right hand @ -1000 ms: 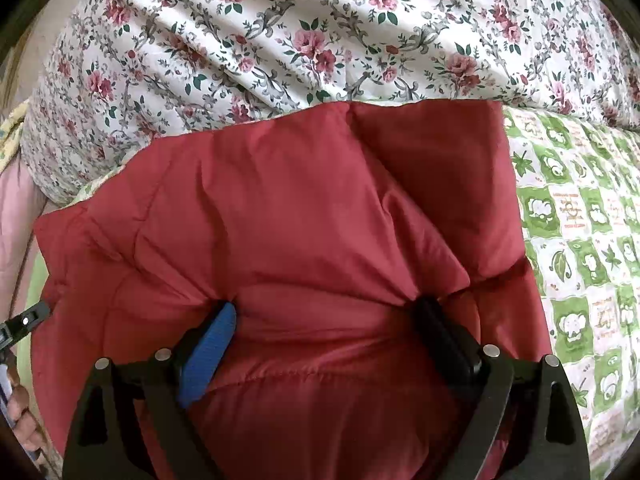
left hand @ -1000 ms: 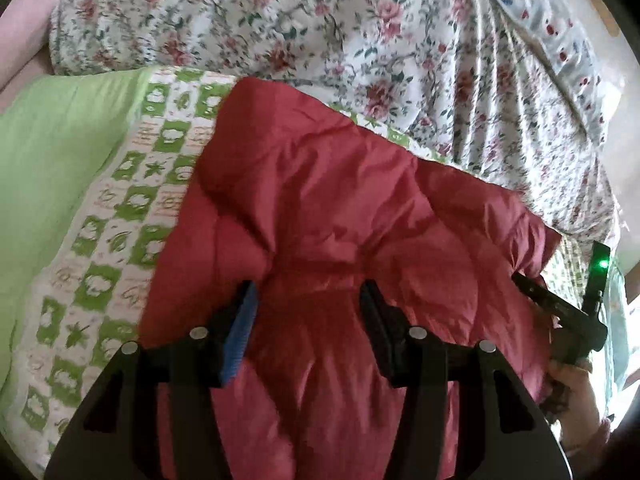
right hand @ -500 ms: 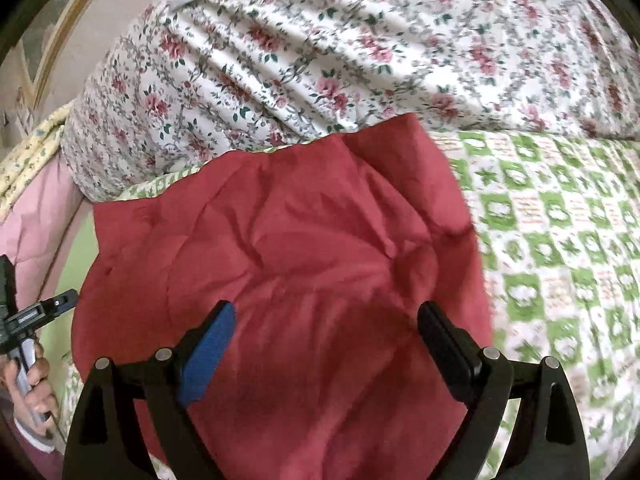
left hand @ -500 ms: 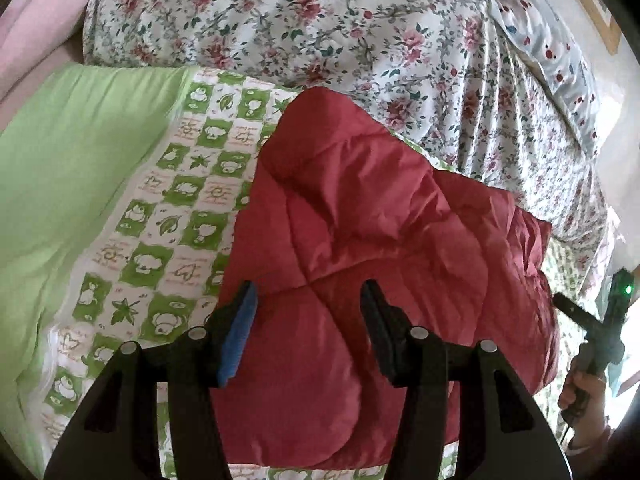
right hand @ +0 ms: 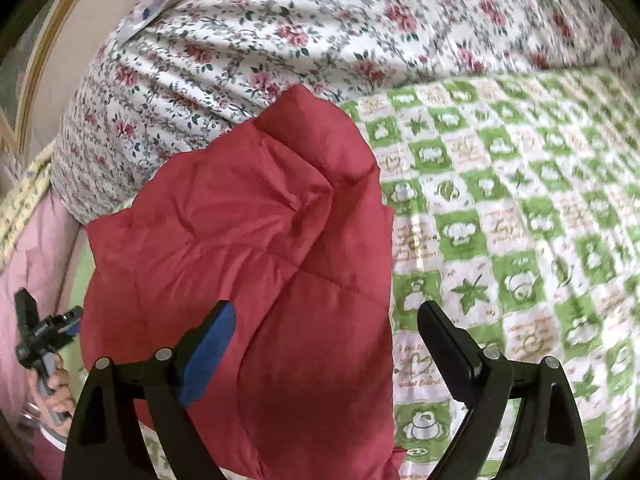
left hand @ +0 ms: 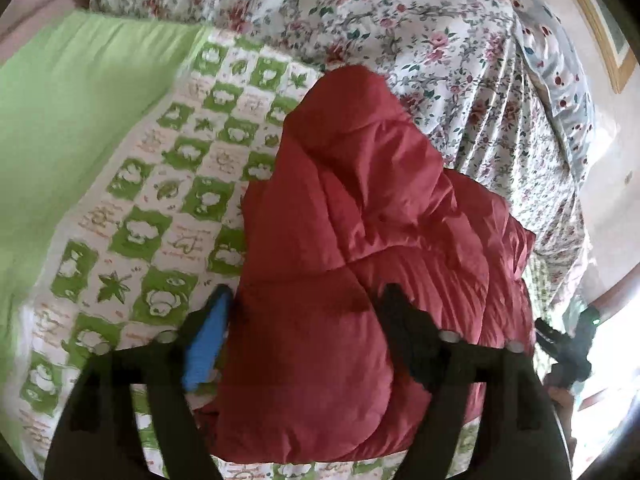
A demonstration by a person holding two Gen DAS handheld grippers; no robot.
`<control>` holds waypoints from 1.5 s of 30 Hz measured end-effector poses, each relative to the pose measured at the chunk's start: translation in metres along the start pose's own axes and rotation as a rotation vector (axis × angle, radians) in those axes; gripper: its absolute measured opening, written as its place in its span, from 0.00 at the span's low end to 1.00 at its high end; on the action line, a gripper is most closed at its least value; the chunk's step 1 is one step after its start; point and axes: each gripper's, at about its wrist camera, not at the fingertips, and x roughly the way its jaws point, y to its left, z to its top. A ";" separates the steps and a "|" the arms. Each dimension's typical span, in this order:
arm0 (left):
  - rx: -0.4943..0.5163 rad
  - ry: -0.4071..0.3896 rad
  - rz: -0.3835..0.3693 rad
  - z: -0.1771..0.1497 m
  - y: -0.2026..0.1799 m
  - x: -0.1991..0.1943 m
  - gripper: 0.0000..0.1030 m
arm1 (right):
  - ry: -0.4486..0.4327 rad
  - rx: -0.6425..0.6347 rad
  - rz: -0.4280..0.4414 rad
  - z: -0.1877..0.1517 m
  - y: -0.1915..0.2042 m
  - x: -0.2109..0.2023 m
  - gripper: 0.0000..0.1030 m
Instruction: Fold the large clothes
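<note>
Both grippers hover with jaws spread, holding nothing. Ahead of the left gripper (left hand: 304, 332) lies the folded red padded garment (left hand: 368, 272) on the green-checked sheet (left hand: 168, 184), its long axis running away toward the floral quilt (left hand: 400, 32). The right gripper (right hand: 324, 344) hangs over its near edge.

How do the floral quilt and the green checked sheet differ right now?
The floral quilt is bunched up and heavily creased; the checked sheet lies flat and fairly smooth. The quilt has pink roses on white; the sheet has green and white squares with little pictures. The quilt sits beyond the red jacket; the sheet lies under it. Both touch the jacket.
</note>
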 end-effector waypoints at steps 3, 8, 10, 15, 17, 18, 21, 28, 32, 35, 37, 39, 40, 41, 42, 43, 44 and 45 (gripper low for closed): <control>-0.047 0.035 -0.057 -0.002 0.012 0.010 0.77 | 0.039 0.034 0.019 -0.004 -0.008 0.010 0.91; -0.120 0.084 -0.153 -0.002 0.026 0.025 0.81 | 0.065 0.107 0.114 -0.007 -0.022 0.021 0.91; -0.142 0.103 -0.186 -0.001 0.029 0.032 0.83 | 0.068 0.135 0.158 -0.006 -0.027 0.025 0.91; -0.233 0.164 -0.307 -0.001 0.035 0.056 0.88 | 0.134 0.211 0.288 -0.005 -0.033 0.049 0.92; -0.254 0.178 -0.330 -0.001 0.035 0.065 0.90 | 0.148 0.224 0.325 -0.006 -0.032 0.056 0.92; -0.259 0.182 -0.342 -0.001 0.035 0.068 0.90 | 0.154 0.222 0.334 -0.006 -0.030 0.058 0.90; -0.238 0.159 -0.362 -0.002 0.028 0.066 0.79 | 0.165 0.197 0.328 -0.006 -0.022 0.059 0.78; -0.167 0.104 -0.391 -0.005 0.005 0.027 0.49 | 0.168 0.180 0.345 -0.007 -0.011 0.031 0.39; -0.133 0.097 -0.408 -0.015 -0.011 -0.009 0.48 | 0.152 0.142 0.363 -0.019 0.002 -0.007 0.36; -0.121 0.108 -0.417 -0.037 -0.013 -0.034 0.48 | 0.137 0.132 0.383 -0.038 0.007 -0.041 0.36; -0.110 0.112 -0.431 -0.054 -0.009 -0.046 0.47 | 0.141 0.138 0.387 -0.059 0.008 -0.060 0.36; -0.121 0.125 -0.437 -0.074 -0.003 -0.056 0.47 | 0.151 0.150 0.395 -0.078 0.005 -0.072 0.36; -0.128 0.132 -0.442 -0.084 0.000 -0.061 0.47 | 0.159 0.165 0.399 -0.093 0.002 -0.079 0.36; -0.132 0.136 -0.446 -0.093 0.002 -0.064 0.47 | 0.163 0.178 0.403 -0.103 0.000 -0.083 0.36; -0.130 0.137 -0.448 -0.100 0.003 -0.068 0.47 | 0.163 0.185 0.408 -0.109 -0.002 -0.086 0.36; -0.128 0.139 -0.446 -0.106 0.004 -0.071 0.47 | 0.162 0.200 0.415 -0.121 -0.007 -0.090 0.36; -0.122 0.139 -0.439 -0.113 0.007 -0.074 0.47 | 0.161 0.211 0.415 -0.127 -0.010 -0.092 0.37; -0.117 0.139 -0.423 -0.117 0.007 -0.074 0.47 | 0.159 0.214 0.411 -0.132 -0.013 -0.094 0.37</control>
